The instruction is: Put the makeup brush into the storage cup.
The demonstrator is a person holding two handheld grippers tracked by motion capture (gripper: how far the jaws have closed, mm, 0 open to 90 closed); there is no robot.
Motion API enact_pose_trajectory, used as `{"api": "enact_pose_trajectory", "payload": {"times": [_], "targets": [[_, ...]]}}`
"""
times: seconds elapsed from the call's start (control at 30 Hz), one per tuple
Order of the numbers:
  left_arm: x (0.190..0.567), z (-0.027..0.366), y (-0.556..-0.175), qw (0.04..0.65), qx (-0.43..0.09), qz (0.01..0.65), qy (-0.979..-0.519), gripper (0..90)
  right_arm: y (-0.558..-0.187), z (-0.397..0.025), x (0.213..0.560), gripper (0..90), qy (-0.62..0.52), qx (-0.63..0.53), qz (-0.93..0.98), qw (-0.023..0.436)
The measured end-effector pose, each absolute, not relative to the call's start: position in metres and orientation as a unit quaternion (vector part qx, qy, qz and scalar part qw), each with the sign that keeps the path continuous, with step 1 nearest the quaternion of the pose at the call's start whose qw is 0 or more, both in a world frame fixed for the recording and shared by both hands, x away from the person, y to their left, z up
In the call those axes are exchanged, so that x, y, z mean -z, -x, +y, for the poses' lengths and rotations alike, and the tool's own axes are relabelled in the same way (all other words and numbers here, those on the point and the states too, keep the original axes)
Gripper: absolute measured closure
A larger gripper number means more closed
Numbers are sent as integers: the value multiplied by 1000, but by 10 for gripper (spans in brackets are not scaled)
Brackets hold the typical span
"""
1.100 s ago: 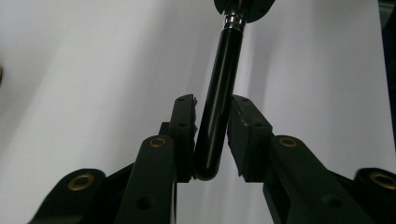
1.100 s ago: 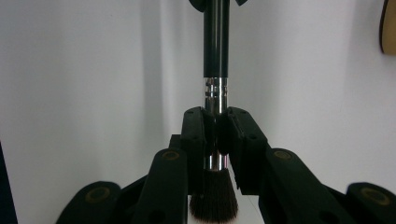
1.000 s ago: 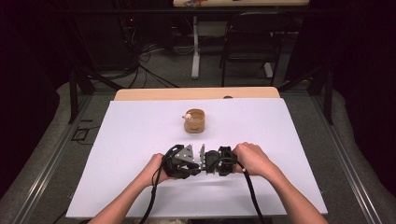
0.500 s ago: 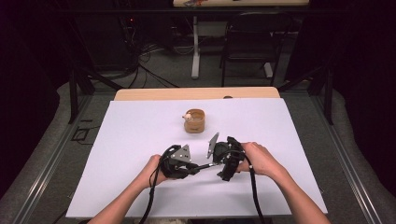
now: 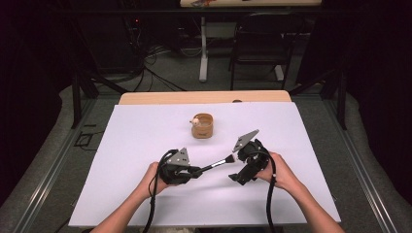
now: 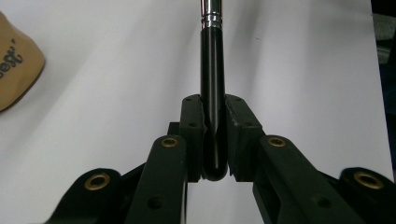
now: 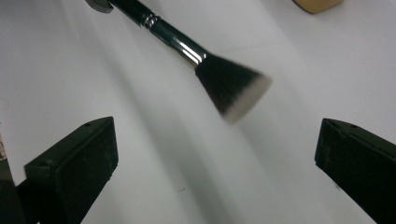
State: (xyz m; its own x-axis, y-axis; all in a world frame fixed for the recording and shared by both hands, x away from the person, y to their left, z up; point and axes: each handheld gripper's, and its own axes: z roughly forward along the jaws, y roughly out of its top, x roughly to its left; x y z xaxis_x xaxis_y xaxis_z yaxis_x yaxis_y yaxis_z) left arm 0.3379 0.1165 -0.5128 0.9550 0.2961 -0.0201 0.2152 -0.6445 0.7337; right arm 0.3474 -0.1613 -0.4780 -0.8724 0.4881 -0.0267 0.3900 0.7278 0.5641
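Note:
A makeup brush point(image 5: 216, 165) with a black handle, silver ferrule and dark white-tipped bristles sticks out to the right of my left gripper point(image 5: 197, 171). In the left gripper view the jaws are shut on the brush handle point(image 6: 212, 93) near its rounded end, my left gripper point(image 6: 214, 135) holding it just above the white sheet. My right gripper point(image 5: 238, 167) is right of the bristles, open. In the right gripper view the brush head point(image 7: 233, 88) floats ahead of my right gripper point(image 7: 215, 158), whose jaws stand wide apart and touch nothing.
A tan round cup point(image 5: 202, 125) with a small pale thing at its rim stands mid-table beyond both grippers, its edge also in view as the cup point(image 6: 14, 65). The white sheet point(image 5: 145, 131) covers the table. A black chair point(image 5: 257, 43) and cables lie beyond the far edge.
The two grippers were close together at the brush. My right gripper has drawn off to the right and tilted, open, leaving the brush in my left gripper, which shifted slightly left.

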Motion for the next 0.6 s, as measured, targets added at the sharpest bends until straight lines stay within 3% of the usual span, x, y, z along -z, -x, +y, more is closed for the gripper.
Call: {"api": "enact_pose_trajectory", "payload": {"times": [0.6], "targets": [[511,125,-338,443,-56,188,-875,789,-338,-177,492,0,-295,-347,888,57]]}}
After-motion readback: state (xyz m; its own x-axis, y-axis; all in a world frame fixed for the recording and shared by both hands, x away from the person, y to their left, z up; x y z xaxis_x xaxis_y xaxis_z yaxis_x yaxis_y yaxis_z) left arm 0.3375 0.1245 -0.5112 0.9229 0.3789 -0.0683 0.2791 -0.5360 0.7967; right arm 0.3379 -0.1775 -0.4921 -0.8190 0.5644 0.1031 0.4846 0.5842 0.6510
